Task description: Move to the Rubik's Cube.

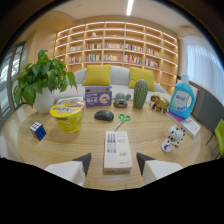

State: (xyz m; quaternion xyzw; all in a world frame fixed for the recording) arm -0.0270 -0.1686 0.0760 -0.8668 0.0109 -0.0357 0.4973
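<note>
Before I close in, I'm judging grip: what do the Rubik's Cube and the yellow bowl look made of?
Rubik's Cube: likely hard plastic, coloured facelets on dark edges. Yellow bowl: seemingly thin plastic or coated paper, printed wall, foil-like lid; can't tell which. The gripper has its jaws open, with the white box between them.

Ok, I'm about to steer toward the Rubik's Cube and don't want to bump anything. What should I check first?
1. Rubik's Cube in view, ahead and to the left of the fingers: ok.
2. Gripper open and empty: ok.
3. White box lies between the fingertips, may get nudged: not ok.
4. Yellow noodle cup stands clear, to the right of the cube: ok.
5. Potted plant sits behind the cube, apart from it: ok.
</note>
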